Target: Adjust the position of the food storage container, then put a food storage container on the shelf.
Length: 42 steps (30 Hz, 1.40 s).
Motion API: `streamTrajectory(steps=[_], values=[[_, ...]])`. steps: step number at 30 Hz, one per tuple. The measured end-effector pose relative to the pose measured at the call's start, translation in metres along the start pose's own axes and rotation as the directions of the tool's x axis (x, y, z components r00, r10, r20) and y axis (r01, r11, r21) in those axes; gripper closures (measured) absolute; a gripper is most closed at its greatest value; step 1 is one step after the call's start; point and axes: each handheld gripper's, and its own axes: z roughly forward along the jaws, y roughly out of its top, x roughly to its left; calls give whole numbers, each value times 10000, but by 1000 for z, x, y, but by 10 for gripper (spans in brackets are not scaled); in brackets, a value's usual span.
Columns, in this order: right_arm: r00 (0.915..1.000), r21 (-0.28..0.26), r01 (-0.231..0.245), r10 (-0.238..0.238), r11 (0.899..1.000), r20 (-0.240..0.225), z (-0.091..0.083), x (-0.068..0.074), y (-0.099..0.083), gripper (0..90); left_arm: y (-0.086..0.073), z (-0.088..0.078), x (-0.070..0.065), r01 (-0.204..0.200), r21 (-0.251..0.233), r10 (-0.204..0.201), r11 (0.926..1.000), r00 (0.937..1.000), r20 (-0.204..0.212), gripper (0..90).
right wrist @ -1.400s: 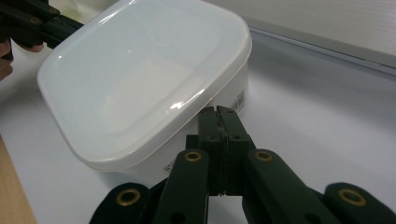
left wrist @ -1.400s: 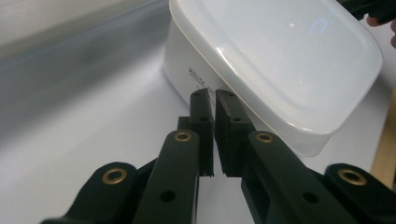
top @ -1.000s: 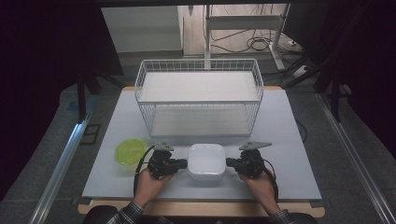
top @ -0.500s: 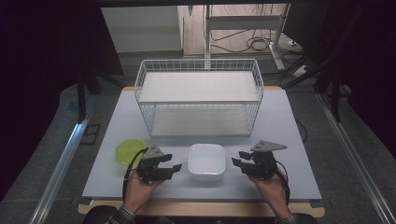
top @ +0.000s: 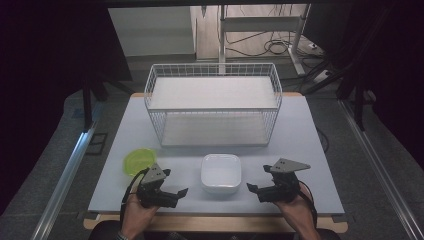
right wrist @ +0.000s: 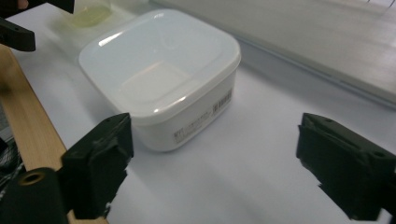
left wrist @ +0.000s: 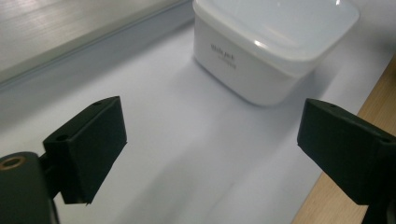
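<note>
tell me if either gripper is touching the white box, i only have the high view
observer: no. In the left gripper view the left gripper has just been opening, nothing sits between its fingers, and the white box stands apart ahead of them.
operator: and the right one
observer: the same. The right gripper has just been opening, its fingers are wide and empty, and the box is clear of them.
operator: is the lid on
observer: yes. The right gripper view shows the lid seated along both near edges of the box.
</note>
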Motion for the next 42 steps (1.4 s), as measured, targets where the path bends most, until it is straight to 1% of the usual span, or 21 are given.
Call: streamTrajectory(steps=[4,5,7,8,9,10,11,14,15,17,19,22,23,26,30,34,38,40,42], values=[[10000,85,-15,16,10000,-76,2,-1,-3,85,-3,1,-2,-146,64,146,9999,9999,87,56],[9999,65,-20,20,10000,-102,2,-2,-4,75,-2,2,-3,-250,-7,250,9997,9996,160,51],[9999,42,-28,28,10000,-115,2,-2,-4,72,-2,3,-3,-304,-39,305,9995,9994,191,47],[9998,26,-83,84,10000,-192,3,-3,-4,66,-2,5,-4,-370,-144,374,9992,9989,291,27],[9998,26,-83,84,10000,-192,3,-3,-4,66,-2,5,-4,-370,-144,374,9992,9989,291,22],[9998,49,-107,108,9999,-191,3,-3,-4,64,-2,6,-5,-420,-70,422,9991,9985,362,22],[9997,81,-146,147,9999,-184,4,-4,-4,62,-3,9,-6,-513,64,511,9987,9982,305,12],[9996,131,-198,201,9997,-215,4,-4,-4,62,-2,9,-7,-589,121,586,9982,9979,261,7],[9996,163,-197,200,9997,-208,5,-4,-4,62,-1,10,-7,-505,200,498,9985,9982,345,7],[9996,190,-180,184,9997,-225,5,-3,-4,63,1,10,-8,-375,205,366,9991,9983,465,10],[9996,186,-149,153,9997,-228,6,-3,-3,64,2,12,-8,-307,277,291,9991,9980,561,13],[9996,198,-79,85,9998,-282,8,-2,-3,64,5,15,-9,-367,449,342,9983,9979,554,29],[9996,212,-50,56,9998,-282,8,-1,-3,62,7,16,-9,-490,499,465,9976,9977,491,37],[9996,242,49,-43,9997,-263,11,2,-1,52,12,17,-8,-419,359,397,9985,9973,612,44],[9997,430,155,-146,9990,-201,15,5,3,22,19,19,-6,-277,370,249,9989,9971,721,38],[9996,410,19,-8,9992,-269,16,7,5,19,22,22,-2,77,337,-111,9994,9946,1028,33],[9994,380,-128,140,9992,-311,18,7,8,21,28,24,0,338,126,-352,9993,9906,1323,32],[9989,480,-209,228,9986,-404,19,7,10,31,31,25,1,357,124,-370,9993,9899,1370,35],[9989,533,-100,124,9985,-444,21,9,11,51,33,27,2,342,183,-363,9992,9904,1333,62]])
